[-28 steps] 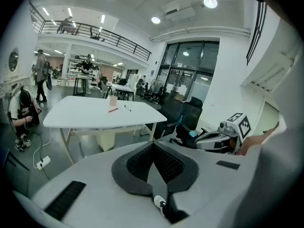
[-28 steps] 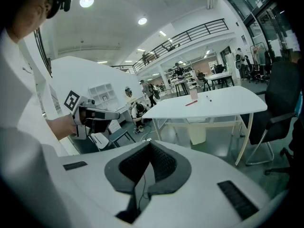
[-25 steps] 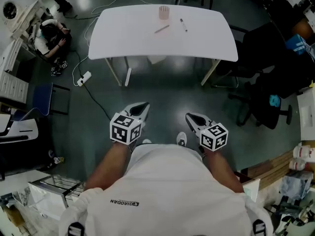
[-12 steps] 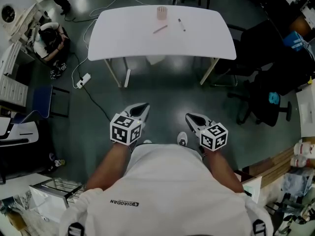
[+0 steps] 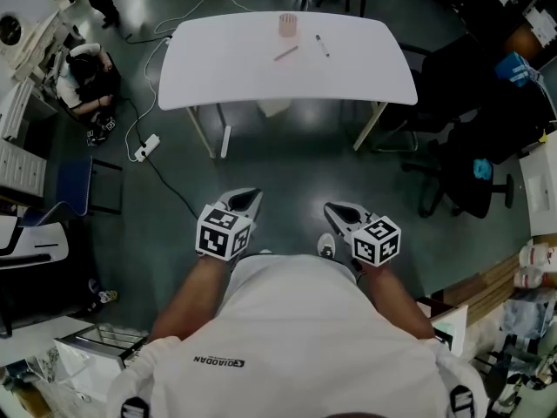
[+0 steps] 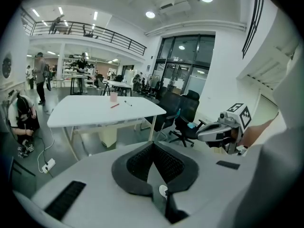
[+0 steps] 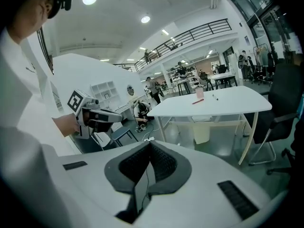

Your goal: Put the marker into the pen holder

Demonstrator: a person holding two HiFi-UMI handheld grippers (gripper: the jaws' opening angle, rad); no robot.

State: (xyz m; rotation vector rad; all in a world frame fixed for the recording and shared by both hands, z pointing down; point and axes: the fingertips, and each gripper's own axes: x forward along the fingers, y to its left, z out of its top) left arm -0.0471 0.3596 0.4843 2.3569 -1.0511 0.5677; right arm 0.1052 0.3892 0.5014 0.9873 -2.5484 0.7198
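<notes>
The thin red marker (image 5: 285, 53) lies flat on the big white table (image 5: 218, 72), near the far edge. It lies a little slanted. The small pink pen holder (image 5: 288, 24) stands upright just behind it, close to the table's back edge. The two are near but do not touch. A thin dark pen (image 5: 323, 45) lies just to the right of them.

The rest of the table top is bare, smooth and flat. Its corners are round and its legs are pale.

A wide strip of dark, shiny floor (image 5: 287, 168) lies open between the table and the person. Both tools are well apart from the table, held low in front of the person's white shirt (image 5: 296, 338).

The left gripper (image 5: 246, 200) has its two black ribbed pads (image 6: 140, 161) pressed together with nothing between them. The right gripper (image 5: 338, 211) is also pressed together on nothing. Each has a cube with black and white squares.

Black office chairs (image 5: 474, 177) stand at the right side of the table. A white power strip (image 5: 145, 140) with a dark cable (image 5: 170, 181) lies on the floor at the left.
</notes>
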